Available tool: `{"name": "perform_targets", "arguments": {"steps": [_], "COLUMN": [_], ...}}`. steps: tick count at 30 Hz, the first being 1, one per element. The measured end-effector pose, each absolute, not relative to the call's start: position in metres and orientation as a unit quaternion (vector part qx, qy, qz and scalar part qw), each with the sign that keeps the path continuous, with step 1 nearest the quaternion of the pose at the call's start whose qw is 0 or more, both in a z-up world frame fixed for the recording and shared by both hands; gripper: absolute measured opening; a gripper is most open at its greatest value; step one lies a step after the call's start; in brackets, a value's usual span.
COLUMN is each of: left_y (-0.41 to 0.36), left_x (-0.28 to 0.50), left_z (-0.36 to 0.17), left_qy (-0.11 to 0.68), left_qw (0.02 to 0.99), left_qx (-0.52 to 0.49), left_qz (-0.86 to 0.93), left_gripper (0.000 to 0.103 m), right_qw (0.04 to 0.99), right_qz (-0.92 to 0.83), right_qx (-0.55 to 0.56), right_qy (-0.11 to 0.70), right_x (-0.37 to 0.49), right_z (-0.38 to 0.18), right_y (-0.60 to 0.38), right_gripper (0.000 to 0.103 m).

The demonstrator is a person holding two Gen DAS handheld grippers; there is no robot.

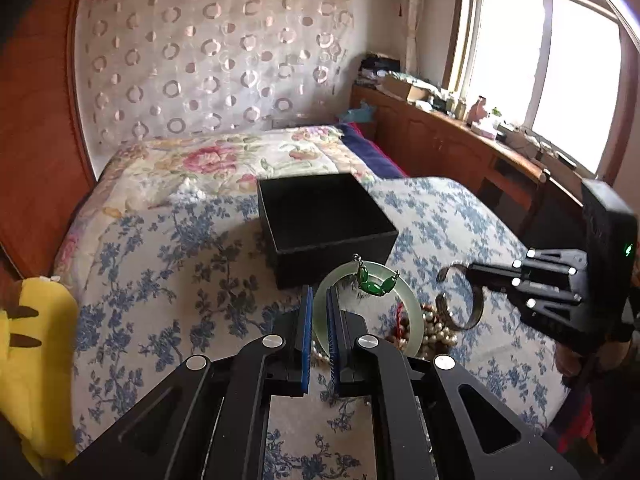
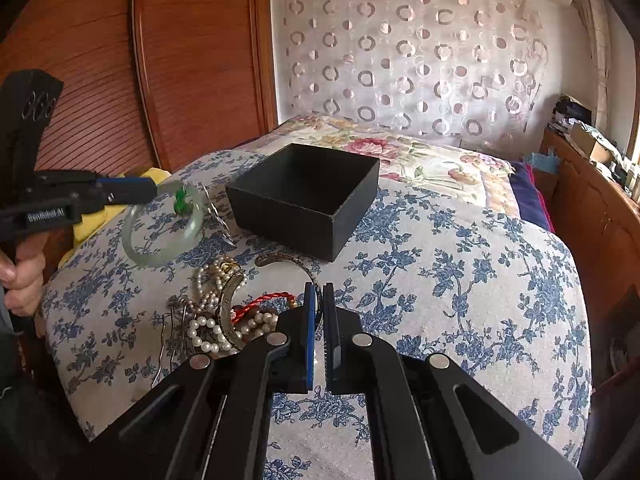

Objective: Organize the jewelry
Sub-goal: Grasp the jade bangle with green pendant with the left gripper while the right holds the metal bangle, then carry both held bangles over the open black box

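Note:
My left gripper [image 1: 318,292] is shut on a pale green jade bangle [image 1: 414,304], lifted above the flowered bedspread. A chain with green stones [image 1: 374,284] hangs over the bangle. From the right wrist view, the left gripper [image 2: 156,190] holds the bangle [image 2: 160,258] in the air, left of the open black box [image 2: 304,196], with the green-stone chain [image 2: 182,200] draped on it. My right gripper [image 2: 319,288] is shut on a dark metal cuff bracelet [image 2: 286,257], low over the jewelry pile [image 2: 216,320]. The right gripper [image 1: 472,276], the cuff [image 1: 479,306] and the black box [image 1: 324,220] also show from the left wrist.
Pearl strands, a red cord and metal pieces lie tangled in the jewelry pile [image 1: 432,332]. A yellow plush toy [image 1: 32,360] sits at the bed's left edge. A wooden cabinet [image 1: 440,140] with clutter runs under the window. A hand [image 2: 24,276] grips the left tool's handle.

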State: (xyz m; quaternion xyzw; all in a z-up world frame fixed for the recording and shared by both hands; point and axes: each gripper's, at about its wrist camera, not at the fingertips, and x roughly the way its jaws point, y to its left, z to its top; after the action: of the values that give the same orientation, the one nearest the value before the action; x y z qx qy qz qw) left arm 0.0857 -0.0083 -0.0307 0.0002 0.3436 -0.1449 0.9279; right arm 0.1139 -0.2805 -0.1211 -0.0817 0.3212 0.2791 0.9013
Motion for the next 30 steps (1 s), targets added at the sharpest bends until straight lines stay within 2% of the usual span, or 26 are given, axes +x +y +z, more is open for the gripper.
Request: {"name": "perform_targets", "arguments": {"steps": [7, 13, 17, 30], "left_y": [-0.009, -0.003, 0.016, 0.033], "left_x": [0.078, 0.099, 0.101, 0.095], "left_z": [-0.015, -0.071, -0.084, -0.046], "left_qy": [0.321, 0.406, 0.422, 0.357], "left_qw": [0.936, 0.906, 0.901, 0.932], "left_qx": [0.009, 0.049, 0.064, 0.063], "left_qz": [-0.146, -0.11, -0.077, -0.025], "left_gripper": [0.006, 0.006, 0.006, 0.006], "right_qw": [0.902, 0.902, 0.9, 0.899], "right_qz": [0.277, 0.277, 0.282, 0.284], "right_qx": [-0.081, -0.079, -0.08, -0.083], "right_qy": [0.321, 0.322, 0.322, 0.323], "right_x": [0.114, 0.113, 0.113, 0.113], "right_z": [-0.123, -0.124, -0.125, -0.128], "right_y": [-0.283, -0.282, -0.278, -0.271], "right_gripper": [0.004, 0.004, 0.004, 0.004]}}
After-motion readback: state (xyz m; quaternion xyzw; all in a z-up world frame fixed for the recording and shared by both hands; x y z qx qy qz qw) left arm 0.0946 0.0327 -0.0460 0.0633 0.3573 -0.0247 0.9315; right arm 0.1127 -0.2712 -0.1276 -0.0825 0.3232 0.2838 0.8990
